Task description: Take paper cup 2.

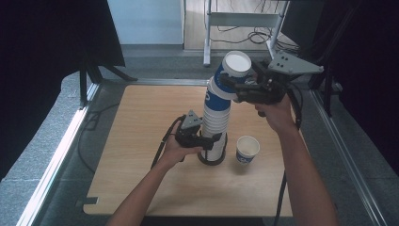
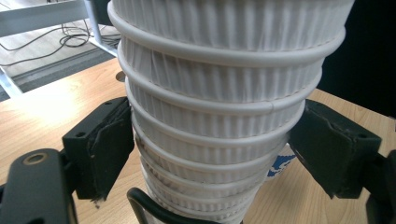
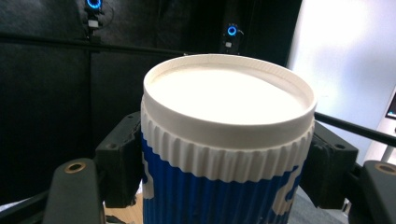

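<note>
My right gripper (image 1: pixel 235 87) clamps the top cup (image 1: pixel 231 70) of an upside-down, upright cup stack (image 1: pixel 215 127) at mid-table. My left gripper (image 1: pixel 211 141) pinches the stack's base, so removal runs straight up.

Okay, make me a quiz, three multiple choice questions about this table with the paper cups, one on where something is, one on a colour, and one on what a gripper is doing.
1. Where does the single cup stand?
A. on the table, right of the stack's foot
B. on top of the stack
C. on the floor

2. What colour is printed on the white top cup?
A. red
B. blue
C. green

3. What is the left gripper doing?
A. lying on the table
B. hovering above the stack
C. clamping the cup stack low down

Answers: 1 A, the high view shows it alone on the wood beside the stack. 2 B, the right gripper view shows blue under the white rim. 3 C, its pads press the lower ribbed cups in the left gripper view.
</note>
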A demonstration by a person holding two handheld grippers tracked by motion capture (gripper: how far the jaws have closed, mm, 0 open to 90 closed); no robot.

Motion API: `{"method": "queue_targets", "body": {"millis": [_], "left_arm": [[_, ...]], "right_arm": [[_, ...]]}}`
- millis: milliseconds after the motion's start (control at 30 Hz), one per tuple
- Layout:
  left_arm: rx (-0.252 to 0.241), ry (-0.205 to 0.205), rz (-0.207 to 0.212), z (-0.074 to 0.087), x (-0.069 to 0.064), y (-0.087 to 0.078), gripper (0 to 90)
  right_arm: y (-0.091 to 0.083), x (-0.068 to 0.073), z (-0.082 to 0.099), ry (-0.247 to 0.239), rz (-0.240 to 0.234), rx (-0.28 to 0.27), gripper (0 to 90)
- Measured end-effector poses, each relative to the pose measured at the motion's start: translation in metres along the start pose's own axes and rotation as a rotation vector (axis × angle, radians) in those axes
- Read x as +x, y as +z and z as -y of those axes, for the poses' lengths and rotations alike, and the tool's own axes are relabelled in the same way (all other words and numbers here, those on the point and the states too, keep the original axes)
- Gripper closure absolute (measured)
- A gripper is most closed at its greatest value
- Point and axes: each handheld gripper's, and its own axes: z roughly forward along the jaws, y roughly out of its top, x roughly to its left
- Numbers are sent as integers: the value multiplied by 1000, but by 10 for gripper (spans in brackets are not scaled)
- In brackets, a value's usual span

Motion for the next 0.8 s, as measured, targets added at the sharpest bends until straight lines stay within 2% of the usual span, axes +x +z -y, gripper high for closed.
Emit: {"method": "queue_targets", "body": {"millis": [67,267,433,633,800], "left_arm": [[0,11,-3,0,0,0,156],[0,9,-2,0,-1,0,156],[0,9,-3,0,-1,0,156],[-5,10,-2,1,0,0,155],[-15,1,-13,1,-2,-1,155]], "right_arm": [[-5,1,-4,-5,0,-11,266],[-25,3,-6,-2,-13,-34,265],[-40,5,2,-5,-14,-32,265],[-58,12,12,-15,-34,-62,265],[-68,15,25,-6,-49,-48,264]]}}
